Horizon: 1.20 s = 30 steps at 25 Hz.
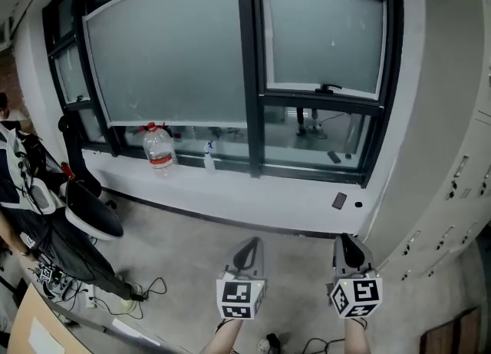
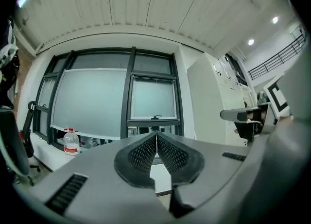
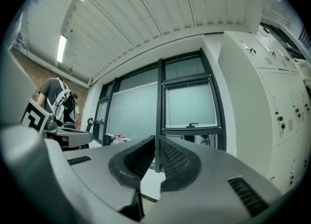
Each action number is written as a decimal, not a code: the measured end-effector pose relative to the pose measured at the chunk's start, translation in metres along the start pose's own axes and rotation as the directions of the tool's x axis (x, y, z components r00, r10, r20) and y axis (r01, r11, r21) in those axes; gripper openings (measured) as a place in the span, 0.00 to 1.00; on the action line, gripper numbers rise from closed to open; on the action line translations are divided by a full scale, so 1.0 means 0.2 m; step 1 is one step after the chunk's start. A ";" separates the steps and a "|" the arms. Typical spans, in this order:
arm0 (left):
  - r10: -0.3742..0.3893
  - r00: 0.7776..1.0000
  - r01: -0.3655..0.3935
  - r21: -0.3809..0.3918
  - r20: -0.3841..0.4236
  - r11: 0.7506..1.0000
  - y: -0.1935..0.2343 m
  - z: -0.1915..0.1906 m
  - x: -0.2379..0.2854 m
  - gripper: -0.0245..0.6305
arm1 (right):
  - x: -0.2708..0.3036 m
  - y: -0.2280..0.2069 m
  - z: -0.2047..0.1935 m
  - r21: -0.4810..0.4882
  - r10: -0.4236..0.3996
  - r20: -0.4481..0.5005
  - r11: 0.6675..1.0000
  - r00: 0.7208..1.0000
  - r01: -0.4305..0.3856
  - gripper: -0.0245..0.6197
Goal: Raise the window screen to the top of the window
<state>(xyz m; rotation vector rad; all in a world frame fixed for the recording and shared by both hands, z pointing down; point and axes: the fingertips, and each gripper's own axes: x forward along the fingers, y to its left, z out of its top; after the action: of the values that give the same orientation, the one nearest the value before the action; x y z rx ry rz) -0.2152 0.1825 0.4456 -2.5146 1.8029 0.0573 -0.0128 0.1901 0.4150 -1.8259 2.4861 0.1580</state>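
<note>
- Grey translucent window screen is drawn down over the wide pane, and its pale bottom rail is stopped just above the sill, where a water bottle is stood
- The rail's long axis is laid left to right, so a straight upward lift is judged to be called for
- The left gripper and right gripper are held low, well apart from the screen, which lies ahead and above; the left is judged the nearer
- Both pairs of jaws are pressed together on nothing
</note>
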 end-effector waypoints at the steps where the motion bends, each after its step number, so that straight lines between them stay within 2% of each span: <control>1: 0.007 1.000 -0.007 0.002 0.005 1.000 -0.01 0.02 -0.04 0.05 | -0.04 0.02 0.02 0.007 0.005 0.011 1.000 1.000 -0.005 0.08; 4: 0.014 1.000 -0.014 -0.006 0.017 1.000 -0.12 0.06 -0.19 0.05 | -0.23 0.04 0.07 0.029 0.003 0.034 1.000 0.999 -0.003 0.08; 10: -0.002 1.000 0.003 -0.037 0.028 0.999 -0.51 0.05 -0.55 0.05 | -0.81 0.02 0.12 0.080 -0.050 0.067 0.996 0.997 0.044 0.08; 16: -0.022 0.999 0.023 -0.032 0.031 0.999 -0.83 0.11 -0.93 0.05 | -1.32 0.02 0.08 0.079 -0.078 0.014 0.994 0.997 0.077 0.08; 17: -0.026 0.999 0.027 -0.020 0.035 0.999 -0.86 0.13 -0.98 0.05 | -1.39 0.03 0.07 0.077 -0.082 0.005 0.994 0.997 0.081 0.06; 24: -0.049 0.997 0.049 0.013 0.052 0.999 -0.98 0.18 -1.17 0.05 | -1.63 0.03 0.08 0.036 -0.100 -0.012 0.994 0.995 0.101 0.05; 30: -0.077 0.996 0.076 0.010 0.053 0.997 -1.03 0.17 -1.19 0.05 | -1.70 0.01 0.11 0.026 -0.127 0.008 0.992 0.992 0.127 0.05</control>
<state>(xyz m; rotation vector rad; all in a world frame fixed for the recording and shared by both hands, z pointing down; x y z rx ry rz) -0.0975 0.4753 0.4284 -2.5480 1.6827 0.1136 0.0863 0.5155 0.4275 -1.9604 2.3455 0.1276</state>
